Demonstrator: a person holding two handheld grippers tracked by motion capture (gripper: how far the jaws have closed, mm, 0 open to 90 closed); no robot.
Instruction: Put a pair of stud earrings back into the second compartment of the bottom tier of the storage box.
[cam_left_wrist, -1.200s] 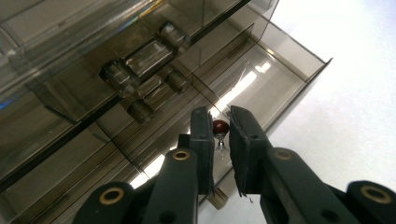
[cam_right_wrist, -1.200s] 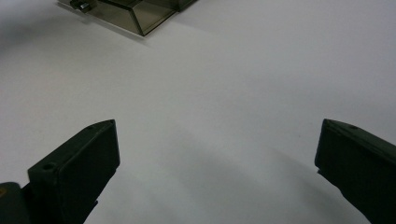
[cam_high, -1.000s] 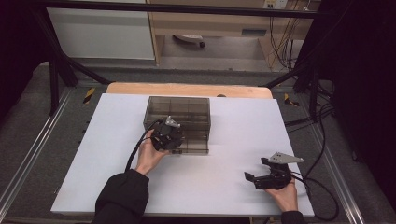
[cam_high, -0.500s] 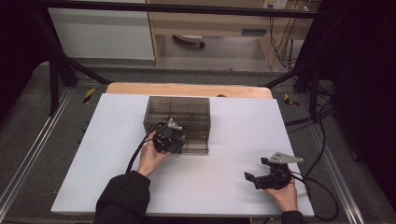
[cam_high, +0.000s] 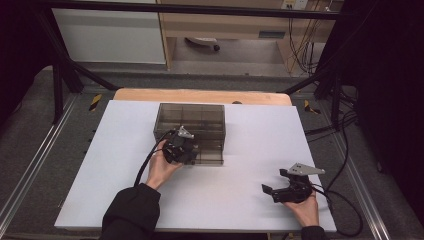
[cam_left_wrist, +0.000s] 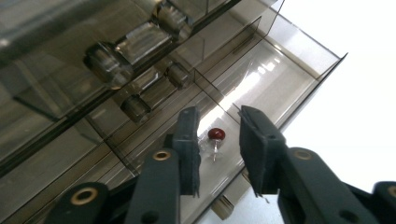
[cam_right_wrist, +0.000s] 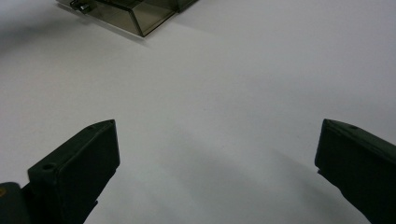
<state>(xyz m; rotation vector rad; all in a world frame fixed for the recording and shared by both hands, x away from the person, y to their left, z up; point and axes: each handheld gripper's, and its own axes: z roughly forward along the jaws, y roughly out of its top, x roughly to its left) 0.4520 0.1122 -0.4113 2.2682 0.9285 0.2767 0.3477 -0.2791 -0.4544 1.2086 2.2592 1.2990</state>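
A smoky transparent drawer box (cam_high: 192, 120) stands mid-table. One of its drawers (cam_left_wrist: 275, 88) is pulled out. A red-headed pushpin (cam_left_wrist: 215, 135) lies on that drawer's floor. My left gripper (cam_high: 182, 149) hovers at the box's front, over the drawer. In the left gripper view its jaws (cam_left_wrist: 219, 116) stand a little apart on either side of the pin, with nothing between them. My right gripper (cam_high: 280, 189) rests low at the table's right front, and its jaws (cam_right_wrist: 215, 149) are spread wide over bare white tabletop.
Clear round knobs (cam_left_wrist: 109, 63) of other drawers show above the open one. A corner of the box (cam_right_wrist: 140, 16) appears far off in the right gripper view. The white table top (cam_high: 260, 135) ends in a wooden strip (cam_high: 200, 95) at the back. Black cables trail at the right.
The left gripper has crept a touch nearer and to the right at the box front. The right gripper has not moved.
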